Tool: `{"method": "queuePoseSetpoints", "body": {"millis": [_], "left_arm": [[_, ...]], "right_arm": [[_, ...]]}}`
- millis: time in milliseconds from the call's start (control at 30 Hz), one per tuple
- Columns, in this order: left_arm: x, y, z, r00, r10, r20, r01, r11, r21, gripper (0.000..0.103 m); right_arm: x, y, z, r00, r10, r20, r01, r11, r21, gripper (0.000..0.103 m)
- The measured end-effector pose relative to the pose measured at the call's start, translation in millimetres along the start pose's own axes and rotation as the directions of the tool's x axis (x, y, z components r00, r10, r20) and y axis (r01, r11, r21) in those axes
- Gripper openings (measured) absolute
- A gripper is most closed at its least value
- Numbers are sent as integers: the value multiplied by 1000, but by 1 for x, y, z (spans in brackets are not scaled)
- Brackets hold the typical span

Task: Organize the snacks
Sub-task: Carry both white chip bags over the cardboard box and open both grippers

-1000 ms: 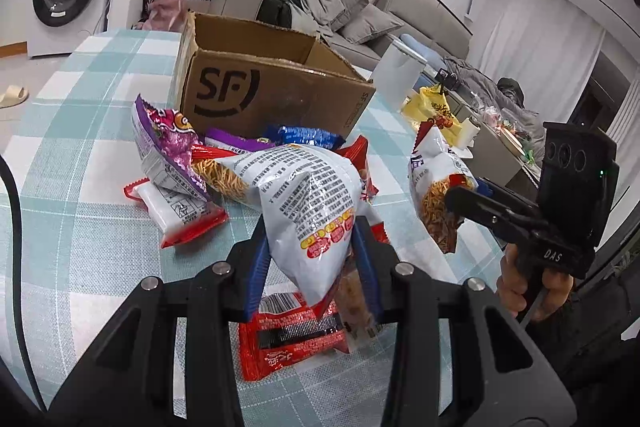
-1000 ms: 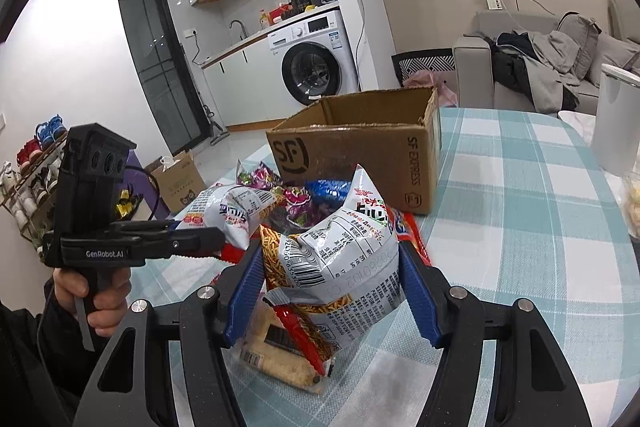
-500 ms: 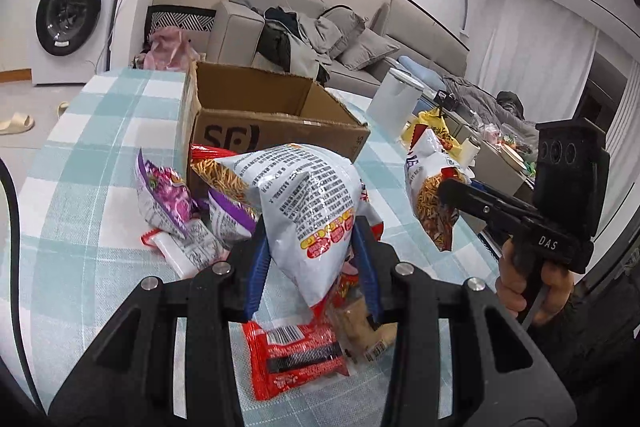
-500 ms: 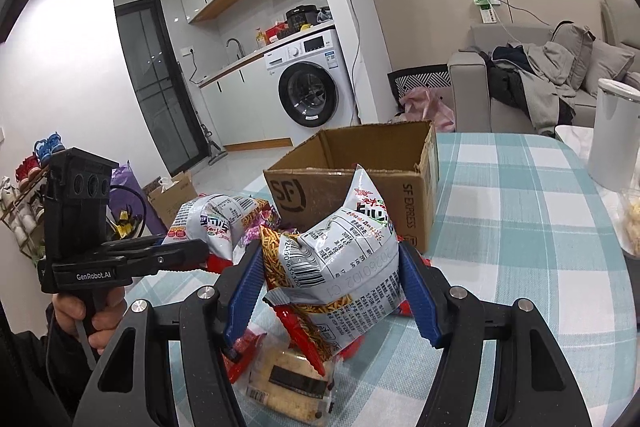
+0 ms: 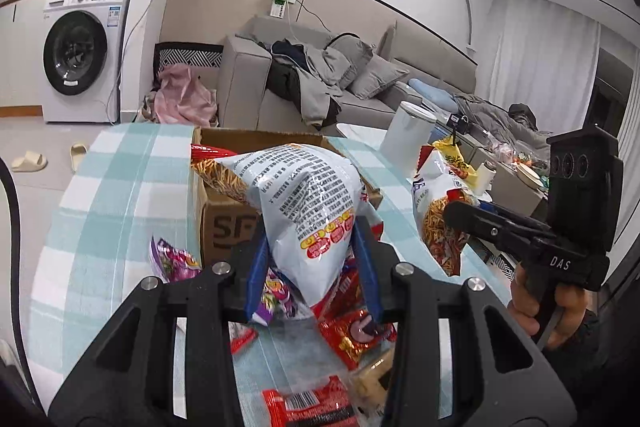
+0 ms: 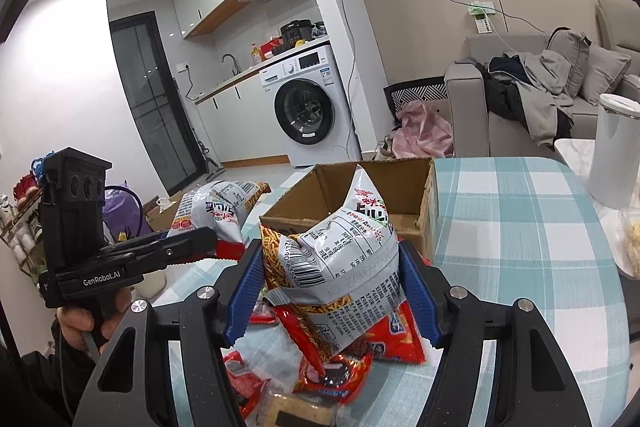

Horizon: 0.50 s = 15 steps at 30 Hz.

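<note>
Cardboard box (image 5: 224, 223) sat on checked table (image 5: 120, 187); in left wrist view, left gripper (image 5: 312, 267) pinched a white snack bag (image 5: 304, 195) above loose packets (image 5: 352, 335).

Right wrist view: right gripper (image 6: 332, 291) clamped another noodle-snack bag (image 6: 348, 259) w/ jaws partway apart, just before box.

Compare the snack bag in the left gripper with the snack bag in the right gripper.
The left gripper pinches its bag at a narrow gathered end, jaws close together; the right gripper clamps its bag across the puffy body, jaws wider apart. The left bag's red and yellow badges show; the right bag's barcode shows. Both are white printed noodle-snack bags, held above the table near the cardboard box.
</note>
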State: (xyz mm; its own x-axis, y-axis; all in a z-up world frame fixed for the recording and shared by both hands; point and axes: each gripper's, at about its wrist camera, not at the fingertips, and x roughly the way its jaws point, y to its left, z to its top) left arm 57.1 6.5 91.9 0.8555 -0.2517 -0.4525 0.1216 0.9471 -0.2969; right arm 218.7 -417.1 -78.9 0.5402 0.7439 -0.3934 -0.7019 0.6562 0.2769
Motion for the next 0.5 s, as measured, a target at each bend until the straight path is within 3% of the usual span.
{"method": "queuePoseSetpoints", "body": {"millis": [500], "left_arm": [[41,9,37,1000,27,-3,-27,1000,-1,36]], "right_arm": [[32,-8,37,1000,12,8,-12,999,36,67]]}}
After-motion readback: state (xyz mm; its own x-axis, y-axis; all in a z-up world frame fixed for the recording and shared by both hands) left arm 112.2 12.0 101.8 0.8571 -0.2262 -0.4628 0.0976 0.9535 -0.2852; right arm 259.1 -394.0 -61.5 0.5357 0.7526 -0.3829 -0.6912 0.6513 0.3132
